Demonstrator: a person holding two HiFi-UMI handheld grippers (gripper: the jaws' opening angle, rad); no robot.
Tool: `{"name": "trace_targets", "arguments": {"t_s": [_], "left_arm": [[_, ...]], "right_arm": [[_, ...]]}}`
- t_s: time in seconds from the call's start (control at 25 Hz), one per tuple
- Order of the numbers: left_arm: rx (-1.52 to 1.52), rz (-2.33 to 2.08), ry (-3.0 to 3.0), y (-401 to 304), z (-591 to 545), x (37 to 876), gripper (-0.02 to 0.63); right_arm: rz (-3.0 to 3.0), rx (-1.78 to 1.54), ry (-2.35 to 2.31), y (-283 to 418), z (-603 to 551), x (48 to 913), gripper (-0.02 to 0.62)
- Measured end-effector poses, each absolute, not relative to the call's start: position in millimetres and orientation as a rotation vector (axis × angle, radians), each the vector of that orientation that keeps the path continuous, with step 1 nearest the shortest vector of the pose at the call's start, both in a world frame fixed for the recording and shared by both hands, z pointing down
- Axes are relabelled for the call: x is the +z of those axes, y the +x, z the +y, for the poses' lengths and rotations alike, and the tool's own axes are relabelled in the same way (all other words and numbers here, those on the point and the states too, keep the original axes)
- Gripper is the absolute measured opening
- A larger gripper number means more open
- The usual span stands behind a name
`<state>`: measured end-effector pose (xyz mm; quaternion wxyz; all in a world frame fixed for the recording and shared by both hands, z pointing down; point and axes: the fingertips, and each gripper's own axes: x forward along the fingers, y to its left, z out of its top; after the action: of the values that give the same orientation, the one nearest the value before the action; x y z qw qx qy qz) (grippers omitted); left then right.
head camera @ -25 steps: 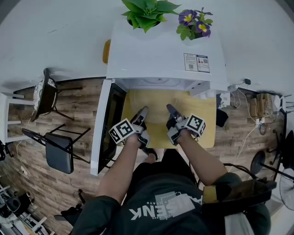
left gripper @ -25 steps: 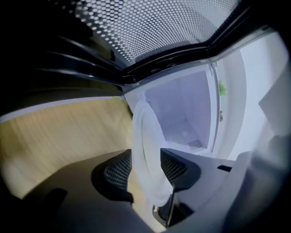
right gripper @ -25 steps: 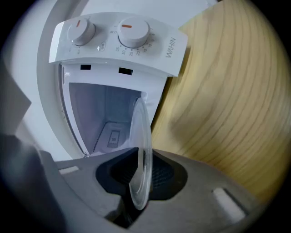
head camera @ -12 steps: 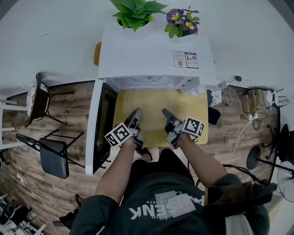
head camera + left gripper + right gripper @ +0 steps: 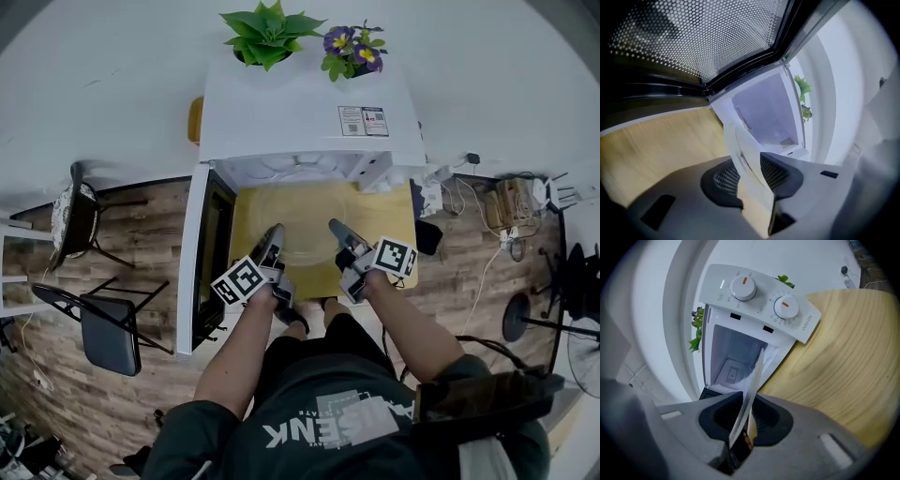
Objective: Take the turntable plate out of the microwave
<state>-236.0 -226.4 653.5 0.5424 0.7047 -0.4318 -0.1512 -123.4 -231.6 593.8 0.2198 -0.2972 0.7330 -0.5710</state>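
We find the turntable plate [image 5: 298, 228] held above the table [image 5: 398, 214] before the open microwave [image 5: 300, 112], apparently clear of the cavity, though the glass shows faintly. The left gripper [image 5: 275, 235], its jaws having just been closing, and the right gripper [image 5: 337, 232] both clamp the rim. We judge only setting down remains.

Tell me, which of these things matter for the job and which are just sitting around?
Job: turntable plate, microwave, its open door, left gripper (jaws just closed further on the plate), right gripper gripping it.
Just around: green plant, purple flowers, chairs.
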Motion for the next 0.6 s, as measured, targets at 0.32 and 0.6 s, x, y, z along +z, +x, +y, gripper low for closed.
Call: {"name": "trace_targets", "arguments": {"t_s": [0.32,0.6], "left_arm": [[-0.380,-1.057,1.736,-231,-206,618,0.123],[-0.422,-1.158,1.742,-211,-170,579,0.123]], "right_arm": [[2.077,-1.609,-0.781,-114,-213,572,0.064],[2.177,-1.646,-0.604,-96,-197,540,0.064]]}}
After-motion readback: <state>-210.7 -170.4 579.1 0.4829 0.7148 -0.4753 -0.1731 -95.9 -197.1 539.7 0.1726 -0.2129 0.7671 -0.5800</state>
